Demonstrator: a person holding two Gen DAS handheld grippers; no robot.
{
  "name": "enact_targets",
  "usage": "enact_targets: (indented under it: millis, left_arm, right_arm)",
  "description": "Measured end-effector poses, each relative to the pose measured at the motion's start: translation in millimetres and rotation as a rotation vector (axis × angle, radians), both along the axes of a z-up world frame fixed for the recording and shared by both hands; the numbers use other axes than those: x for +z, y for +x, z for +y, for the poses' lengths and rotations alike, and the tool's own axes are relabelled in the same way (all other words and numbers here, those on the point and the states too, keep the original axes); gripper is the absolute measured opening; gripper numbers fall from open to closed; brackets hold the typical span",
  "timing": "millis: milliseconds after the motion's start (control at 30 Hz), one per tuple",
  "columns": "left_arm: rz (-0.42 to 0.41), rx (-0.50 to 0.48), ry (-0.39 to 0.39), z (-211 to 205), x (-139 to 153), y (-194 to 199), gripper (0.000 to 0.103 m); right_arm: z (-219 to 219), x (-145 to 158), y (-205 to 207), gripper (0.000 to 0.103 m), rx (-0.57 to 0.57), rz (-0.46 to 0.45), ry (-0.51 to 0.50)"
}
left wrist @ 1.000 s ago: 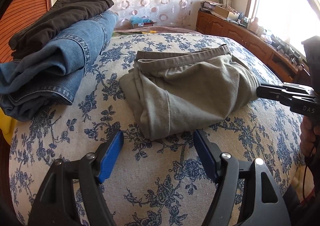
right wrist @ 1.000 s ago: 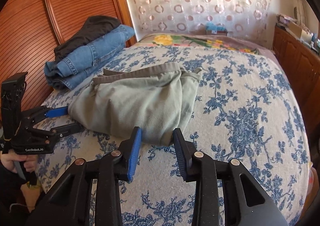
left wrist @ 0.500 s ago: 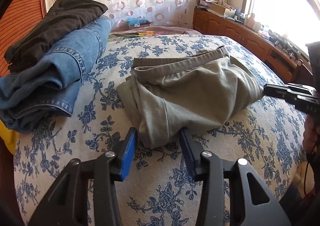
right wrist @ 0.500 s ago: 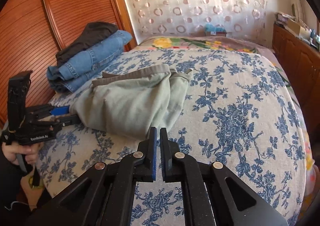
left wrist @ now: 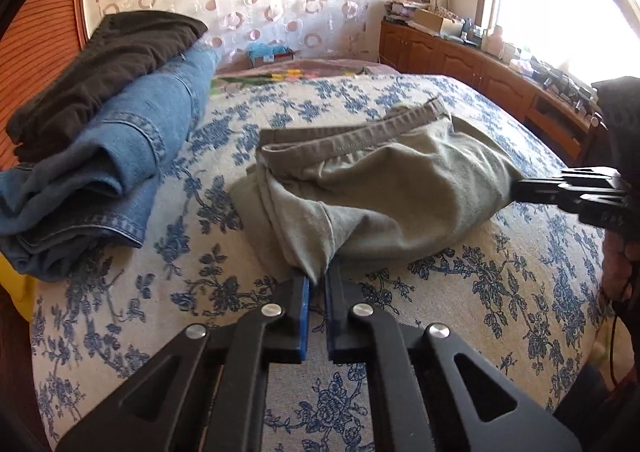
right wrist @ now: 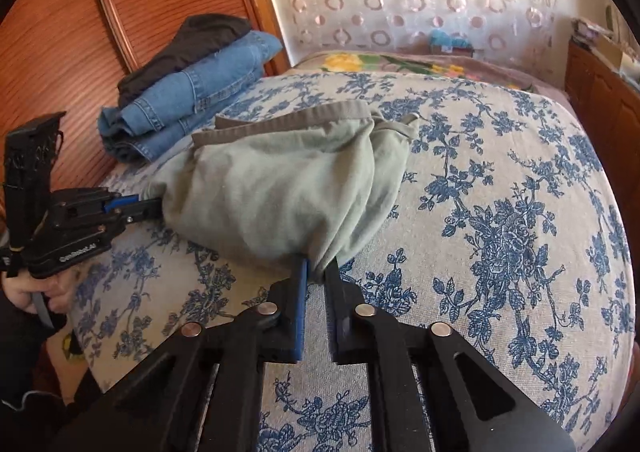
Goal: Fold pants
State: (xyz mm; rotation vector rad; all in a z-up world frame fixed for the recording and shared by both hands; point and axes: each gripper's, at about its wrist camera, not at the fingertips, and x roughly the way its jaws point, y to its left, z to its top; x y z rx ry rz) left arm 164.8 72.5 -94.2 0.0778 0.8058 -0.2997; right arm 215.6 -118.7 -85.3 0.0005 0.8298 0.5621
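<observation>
Folded grey-green pants (left wrist: pixel 384 188) lie on the blue-flowered bedspread (left wrist: pixel 500 292), waistband at the far side. My left gripper (left wrist: pixel 316 282) is shut on the pants' near left corner, and it shows from the side in the right wrist view (right wrist: pixel 154 204). My right gripper (right wrist: pixel 318 272) is shut on the near right corner of the pants (right wrist: pixel 280 188), and it shows at the right edge of the left wrist view (left wrist: pixel 516 188). Both pinched corners are lifted slightly off the bed.
A stack of folded blue jeans (left wrist: pixel 108 164) with dark pants (left wrist: pixel 100 64) on top lies at the bed's left, by the wooden headboard (right wrist: pixel 120 4). A wooden cabinet (left wrist: pixel 480 72) runs along the right under the window. A flowered blanket (right wrist: pixel 400 64) lies at the far end.
Both grippers moved in to the pants' near corners and closed on them. The fabric at each corner has been pulled up a little.
</observation>
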Motion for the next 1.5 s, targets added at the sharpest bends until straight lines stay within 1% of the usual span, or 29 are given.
enact_targets:
  millis: [67,133,300,433,533,600,700,867,900,967,1033,1100,1167,1267,1367,1433,1467,1500]
  left_arm:
    - [-0.017,0.000,-0.019,2,6,-6,0.002]
    - [-0.031,-0.024,-0.039,0,13,-17,0.002]
    - [-0.054,-0.081,-0.037,-12,22,-50,0.003]
    - [-0.037,-0.085,-0.057,-11,17,-75,0.003]
    - [-0.001,-0.083,-0.078,-9,6,-85,0.003]
    - [0.019,-0.079,-0.067,-10,-3,-87,0.003]
    - [0.026,-0.077,-0.068,-10,-7,-88,0.003]
    - [0.019,-0.068,-0.065,-10,-8,-90,0.003]
    - [0.013,-0.056,-0.056,-9,-8,-90,0.003]
    - [0.020,-0.053,-0.064,-7,-8,-91,0.003]
    - [0.016,-0.062,-0.046,-12,-8,-93,0.003]
    - [0.013,-0.061,-0.030,-16,-8,-93,0.004]
    - [0.020,-0.054,-0.047,-15,-7,-92,0.006]
    - [0.034,-0.048,-0.075,-11,-5,-91,0.012]
    - [0.030,-0.043,-0.070,-7,-2,-92,0.022]
    - [0.023,-0.039,-0.066,-3,1,-94,0.031]
    - [0.018,-0.035,-0.063,-2,3,-94,0.035]
    - [0.013,-0.032,-0.063,0,4,-95,0.040]
  right_arm:
    - [-11,8,-9,0.001,-0.018,-0.021,0.035]
    - [-22,14,-21,0.001,-0.024,-0.030,0.072]
    - [-37,23,-55,0.001,-0.044,-0.043,0.069]
    - [-41,20,-81,0.001,-0.040,-0.030,0.057]
    - [-45,11,-95,0.001,-0.043,-0.009,0.057]
    - [-47,4,-99,0.001,-0.055,0.000,0.050]
    - [-51,0,-101,0.001,-0.065,0.004,0.050]
    - [-57,6,-102,0.001,-0.071,-0.013,0.046]
    - [-60,7,-102,0.000,-0.084,-0.020,0.039]
    - [-72,9,-102,0.000,-0.127,-0.029,0.030]
    - [-83,11,-100,0.000,-0.150,-0.020,0.045]
    - [-83,15,-100,0.000,-0.155,-0.036,0.033]
    - [-80,18,-99,0.000,-0.149,-0.044,0.036]
    - [-73,22,-95,0.000,-0.141,-0.060,0.021]
    - [-64,25,-89,0.000,-0.130,-0.074,0.006]
    - [-58,27,-84,0.000,-0.120,-0.083,0.005]
    - [-54,28,-80,0.003,-0.114,-0.085,0.005]
    - [-51,29,-77,0.010,-0.110,-0.088,0.003]
